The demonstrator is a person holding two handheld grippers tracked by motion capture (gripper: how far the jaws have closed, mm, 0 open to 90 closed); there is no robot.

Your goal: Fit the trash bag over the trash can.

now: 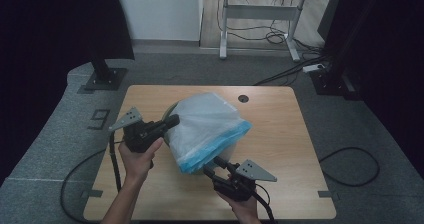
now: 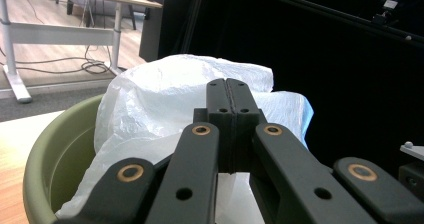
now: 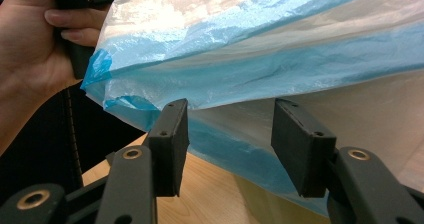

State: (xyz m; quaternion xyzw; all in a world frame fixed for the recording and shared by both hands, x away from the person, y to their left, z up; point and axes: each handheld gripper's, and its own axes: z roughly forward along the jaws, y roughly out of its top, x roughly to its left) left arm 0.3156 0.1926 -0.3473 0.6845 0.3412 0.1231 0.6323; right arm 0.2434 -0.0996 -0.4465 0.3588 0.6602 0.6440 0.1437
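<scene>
— How is the light?
— Dim from above; the worktop [image 1: 280, 134] is dull and the side curtains go black.
— Sharpness?
— The plastic bag [image 3: 260, 49] glares softly, and the near fingers [image 2: 232, 114] blur slightly.

A wooden counter [image 1: 280, 134] stands on grey carpet [image 1: 200, 71]. Behind it a white-legged desk [image 1: 260, 14] has loose cables [image 1: 272, 34] lying underneath, beside dark curtains [image 1: 385, 59].

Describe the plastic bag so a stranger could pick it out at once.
Start at the light wooden table; near its middle stands a round olive-green plastic bin. Draped over it is the thin, translucent white plastic bag, crinkled and puffed up. Its bright blue band along the open edge sets it apart.
</scene>
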